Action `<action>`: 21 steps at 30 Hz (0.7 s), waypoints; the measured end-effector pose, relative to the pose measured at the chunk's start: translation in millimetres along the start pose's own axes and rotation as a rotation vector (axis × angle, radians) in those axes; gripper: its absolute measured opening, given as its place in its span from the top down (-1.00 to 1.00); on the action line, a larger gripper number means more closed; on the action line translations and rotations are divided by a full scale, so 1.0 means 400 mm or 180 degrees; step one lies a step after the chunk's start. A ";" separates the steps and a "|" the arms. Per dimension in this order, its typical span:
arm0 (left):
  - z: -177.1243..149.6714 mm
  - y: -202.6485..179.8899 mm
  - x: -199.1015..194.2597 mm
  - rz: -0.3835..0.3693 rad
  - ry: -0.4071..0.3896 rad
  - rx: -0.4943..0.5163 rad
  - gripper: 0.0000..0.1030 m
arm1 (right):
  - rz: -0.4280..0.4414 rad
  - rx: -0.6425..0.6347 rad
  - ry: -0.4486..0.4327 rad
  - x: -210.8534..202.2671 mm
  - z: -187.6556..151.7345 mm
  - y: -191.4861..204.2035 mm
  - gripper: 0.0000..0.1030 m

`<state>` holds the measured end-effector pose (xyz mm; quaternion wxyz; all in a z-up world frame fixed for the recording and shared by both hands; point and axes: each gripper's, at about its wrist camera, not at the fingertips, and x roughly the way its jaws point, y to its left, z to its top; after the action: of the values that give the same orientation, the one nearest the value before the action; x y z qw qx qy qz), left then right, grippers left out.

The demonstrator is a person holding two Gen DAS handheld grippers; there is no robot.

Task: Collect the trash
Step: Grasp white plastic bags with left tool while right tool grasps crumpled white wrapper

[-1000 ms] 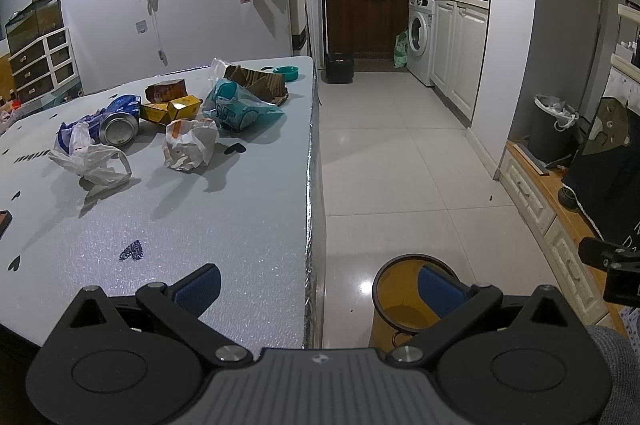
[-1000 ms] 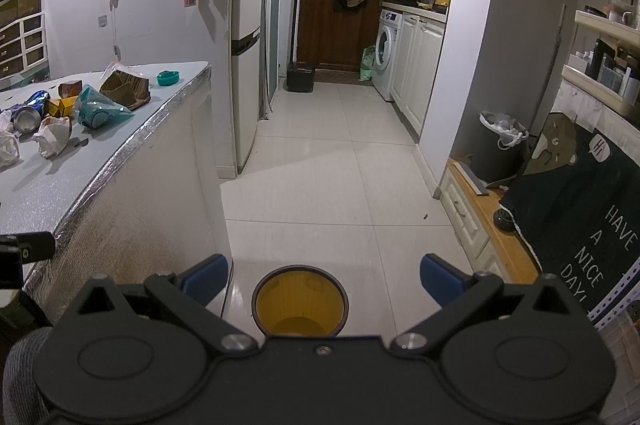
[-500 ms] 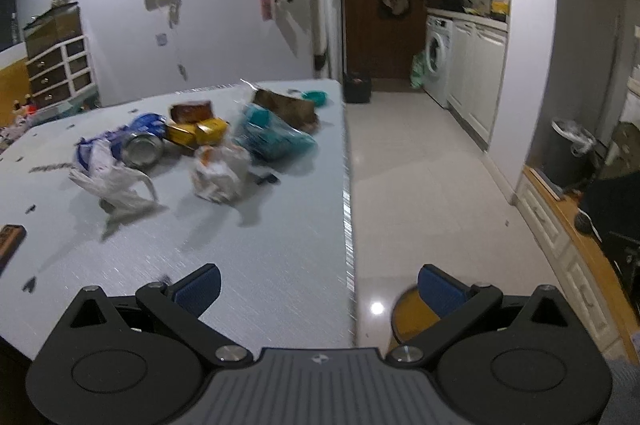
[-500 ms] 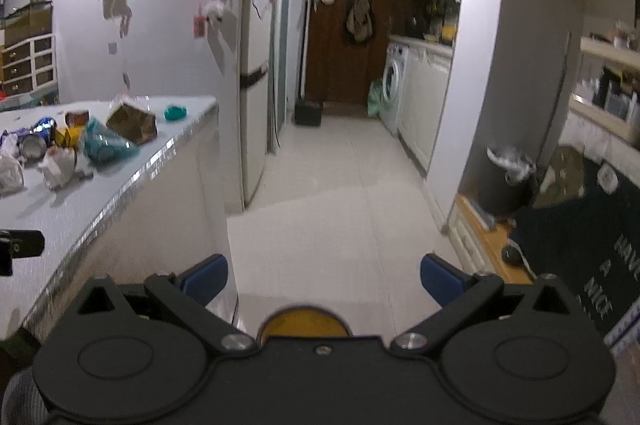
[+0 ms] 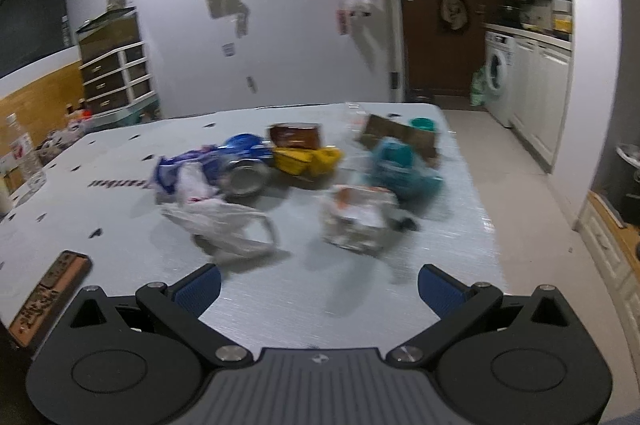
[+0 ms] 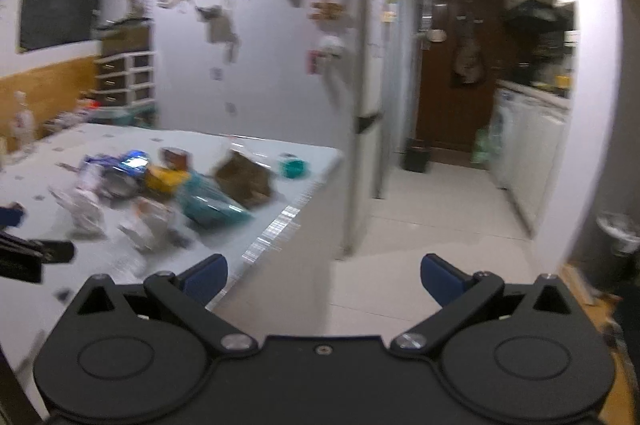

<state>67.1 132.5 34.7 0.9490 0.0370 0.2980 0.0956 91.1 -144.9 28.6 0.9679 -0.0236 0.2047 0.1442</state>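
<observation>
Both tongs are spread wide and hold nothing. Left tongs [image 5: 319, 285] hover over the near part of a pale grey tabletop [image 5: 120, 209], with the trash heaped ahead of them at about twelve o'clock. Nearest lie a crumpled white plastic bag [image 5: 224, 221] at eleven o'clock and a crushed white paper wrapper [image 5: 360, 221] at one o'clock, apart from each other. Behind the bag sits a silver can [image 5: 245, 177] on its side among blue wrapping, touching a yellow carton [image 5: 306, 161]; a small brown box [image 5: 296, 135] stands just behind the carton. A teal packet [image 5: 400, 169] lies beyond the wrapper, with a torn brown cardboard piece [image 5: 400, 137] behind it and a teal lid [image 5: 423, 123] near the far corner. Right tongs [image 6: 324, 277] hang off the tabletop's right edge, above white floor tiles [image 6: 420, 225], with the same heap at ten o'clock. Both views are motion-blurred.
</observation>
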 end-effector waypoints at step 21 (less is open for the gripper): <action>0.102 0.266 0.168 -0.0185 0.0536 -0.0432 -1.00 | 0.1356 0.0576 0.0768 0.412 0.075 0.276 -0.74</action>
<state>127.6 249.9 43.9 0.9233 -0.0442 0.3705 0.0907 215.3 8.3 -8.8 0.8824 0.0897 0.3310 0.3220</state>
